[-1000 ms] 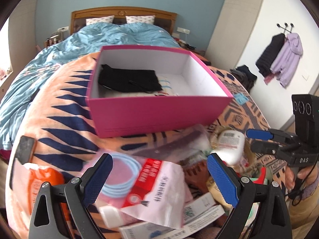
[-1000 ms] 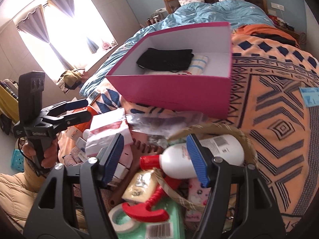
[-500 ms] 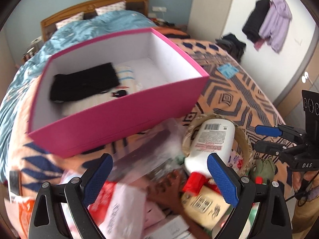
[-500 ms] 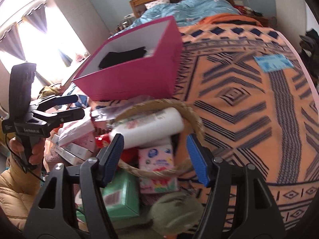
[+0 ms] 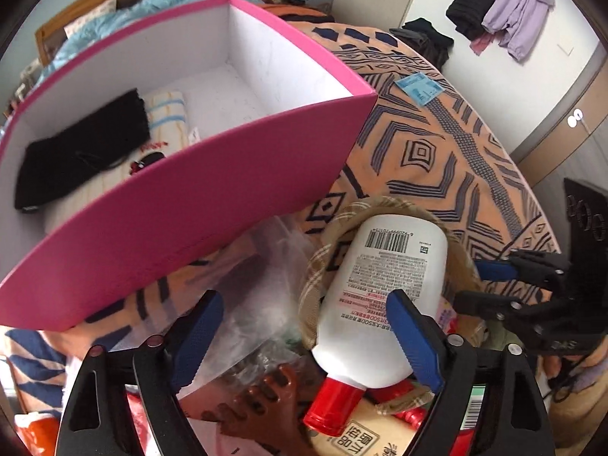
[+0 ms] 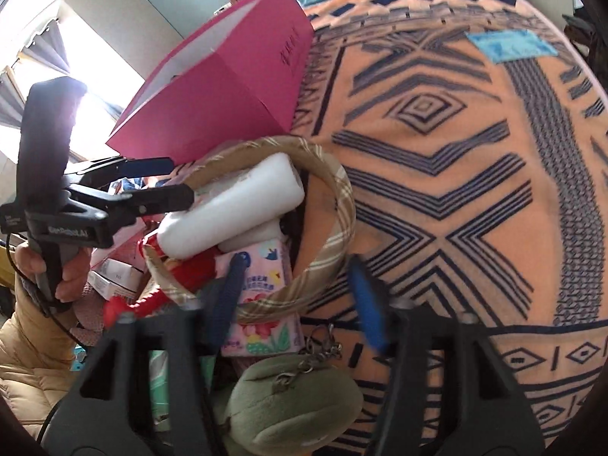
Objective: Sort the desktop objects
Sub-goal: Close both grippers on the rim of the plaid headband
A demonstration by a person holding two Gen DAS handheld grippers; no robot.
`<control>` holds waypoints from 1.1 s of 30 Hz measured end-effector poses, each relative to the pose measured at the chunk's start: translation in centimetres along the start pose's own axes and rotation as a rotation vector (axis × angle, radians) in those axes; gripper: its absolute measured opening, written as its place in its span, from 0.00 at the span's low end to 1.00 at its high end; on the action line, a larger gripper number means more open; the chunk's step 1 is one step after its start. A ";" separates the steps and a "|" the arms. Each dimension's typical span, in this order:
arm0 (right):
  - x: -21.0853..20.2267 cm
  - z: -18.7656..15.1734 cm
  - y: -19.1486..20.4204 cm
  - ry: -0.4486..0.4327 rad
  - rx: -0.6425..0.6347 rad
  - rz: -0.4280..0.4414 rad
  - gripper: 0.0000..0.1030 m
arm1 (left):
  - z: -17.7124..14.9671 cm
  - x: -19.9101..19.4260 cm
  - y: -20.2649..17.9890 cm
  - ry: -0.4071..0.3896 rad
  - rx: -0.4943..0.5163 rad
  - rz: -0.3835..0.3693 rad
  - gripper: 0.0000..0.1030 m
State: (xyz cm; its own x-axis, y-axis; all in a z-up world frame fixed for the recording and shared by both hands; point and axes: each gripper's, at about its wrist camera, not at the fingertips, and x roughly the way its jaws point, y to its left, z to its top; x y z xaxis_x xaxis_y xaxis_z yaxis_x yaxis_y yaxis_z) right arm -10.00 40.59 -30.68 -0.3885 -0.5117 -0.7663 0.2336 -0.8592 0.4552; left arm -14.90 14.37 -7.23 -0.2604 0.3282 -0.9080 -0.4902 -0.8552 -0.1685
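A: Grippers over a cluttered bedspread. The left gripper (image 5: 304, 338), jaws apart and just closing, straddles the neck end of a white lotion bottle (image 5: 383, 288) without pressing it.

B: And the right gripper (image 6: 300, 292)?

A: Also narrowing, its fingers either side of the plaid hoop's (image 6: 334, 228) rim, gripping nothing. Beyond stands the pink box (image 5: 212, 190).

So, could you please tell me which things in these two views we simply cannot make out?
- Left wrist view: the front part of the pink box floor is hidden by its own near wall.
- Left wrist view: the yellow packet is cut off by the lower edge and covered by the white bottle.
- Right wrist view: the right gripper fingers are motion-blurred, so contact with the plaid headband is unclear.
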 end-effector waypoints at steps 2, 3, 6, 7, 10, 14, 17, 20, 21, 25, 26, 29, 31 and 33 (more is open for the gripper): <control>0.0 0.0 -0.5 -0.019 0.009 0.007 0.42 | 0.0 0.0 0.1 0.010 -0.010 -0.035 0.75; -0.1 0.0 -0.6 -0.028 0.011 0.008 0.38 | -0.1 0.0 0.0 0.016 -0.010 -0.059 0.70; -1.1 0.4 -0.1 -0.077 -0.024 0.011 0.27 | -0.4 -0.2 -0.2 0.018 -0.012 -0.103 0.68; -1.6 0.6 0.4 -0.094 -0.052 0.008 0.25 | -0.4 -0.3 -0.2 0.019 -0.015 -0.117 0.67; -2.5 1.1 2.5 -0.134 -0.153 -0.017 0.23 | -0.8 -1.1 -0.1 0.002 -0.020 -0.147 0.64; -3.1 2.3 5.4 -0.176 -0.284 -0.072 0.22 | -1.5 -2.7 0.3 -0.053 -0.031 -0.093 0.64; -3.2 3.3 7.2 -0.201 -0.370 -0.099 0.20 | -2.0 -3.9 1.2 -0.096 -0.055 -0.089 0.65; -2.6 4.4 8.6 -0.206 -0.444 -0.124 0.17 | -2.3 -4.5 2.5 -0.106 -0.089 -0.083 0.65; -2.4 4.7 8.9 -0.205 -0.461 -0.129 0.16 | -2.3 -4.5 2.8 -0.106 -0.098 -0.085 0.64; -1.4 5.9 10.2 -0.204 -0.530 -0.138 0.15 | -3.0 -4.5 4.5 -0.094 -0.143 -0.087 0.53; -1.2 6.1 10.5 -0.211 -0.542 -0.142 0.15 | -3.2 -4.4 4.9 -0.089 -0.152 -0.089 0.51; -0.7 6.7 11.1 -0.222 -0.564 -0.149 0.15 | -3.4 -3.8 5.2 -0.070 -0.173 -0.091 0.32; -0.3 6.8 11.4 -0.223 -0.570 -0.143 0.15 | -3.4 -3.2 5.4 -0.051 -0.188 -0.070 0.18; 0.4 7.1 11.3 -0.218 -0.562 -0.148 0.15 | -3.4 -2.5 5.8 -0.040 -0.211 -0.056 0.13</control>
State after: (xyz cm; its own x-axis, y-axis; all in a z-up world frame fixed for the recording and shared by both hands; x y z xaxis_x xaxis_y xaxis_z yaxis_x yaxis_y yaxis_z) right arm -13.84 30.70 -22.59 -0.6118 -0.4265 -0.6662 0.5740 -0.8189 -0.0028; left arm -14.26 7.25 -7.21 -0.2725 0.3897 -0.8797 -0.3208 -0.8988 -0.2988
